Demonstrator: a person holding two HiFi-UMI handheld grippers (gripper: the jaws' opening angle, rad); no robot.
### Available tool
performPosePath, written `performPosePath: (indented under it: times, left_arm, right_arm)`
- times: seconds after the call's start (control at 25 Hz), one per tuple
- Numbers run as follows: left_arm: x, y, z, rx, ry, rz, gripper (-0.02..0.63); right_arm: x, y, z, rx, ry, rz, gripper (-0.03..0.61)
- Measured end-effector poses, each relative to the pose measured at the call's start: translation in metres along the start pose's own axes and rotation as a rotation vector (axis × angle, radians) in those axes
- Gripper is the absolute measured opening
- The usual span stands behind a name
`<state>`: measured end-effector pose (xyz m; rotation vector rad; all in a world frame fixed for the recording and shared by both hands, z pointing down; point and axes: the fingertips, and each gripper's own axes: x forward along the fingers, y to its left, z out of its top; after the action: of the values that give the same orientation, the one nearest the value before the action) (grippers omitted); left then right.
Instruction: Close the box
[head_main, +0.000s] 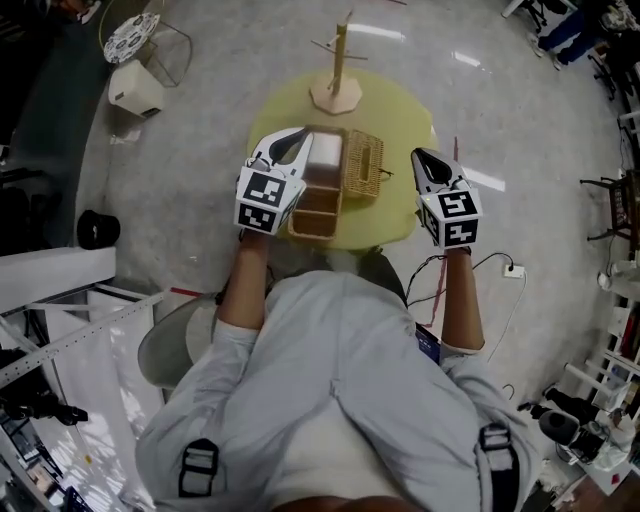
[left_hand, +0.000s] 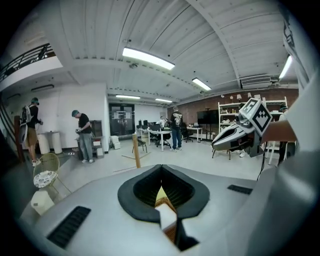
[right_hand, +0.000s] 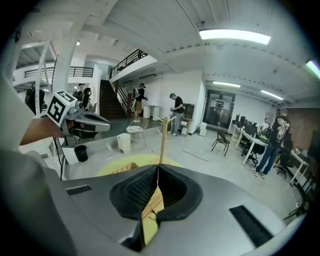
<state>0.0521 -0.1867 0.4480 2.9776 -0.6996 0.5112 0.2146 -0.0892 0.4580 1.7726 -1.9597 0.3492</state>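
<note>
Left claw (head_main: 302, 140) over open box (head_main: 316, 229)

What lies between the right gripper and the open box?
The woven lid lies there, flat beside the box; then comes a bare strip of yellow table up to the right gripper. The head view shows it.

I get bright, even pictures from long ceiling lamps (left_hand: 148, 58). They leave white glare streaks on the glossy floor (head_main: 540, 130), far right. Both gripper views bulge and go black at the corners; the fingers (left_hand: 142, 187) nearest the lens look soft.
</note>
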Motion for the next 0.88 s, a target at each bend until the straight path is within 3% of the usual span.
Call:
performPosePath:
  times: [0.44,0.68,0.88]
  left_arm:
    - [0.037,0.001,-0.063,-0.094,0.153,0.017,0.029]
    - [0.049,-0.001,-0.087,-0.157,0.22,0.057,0.029]
    - [0.055,-0.006,-0.096,-0.169,0.273,0.109,0.029]
  right_arm:
    - [0.073,-0.017,-0.077,-0.017,0.199,0.093,0.032]
    - [0.105,-0.007,-0.126,-0.055,0.312,0.222,0.067]
    - [0.125,0.0,-0.167,-0.169,0.397,0.334,0.079]
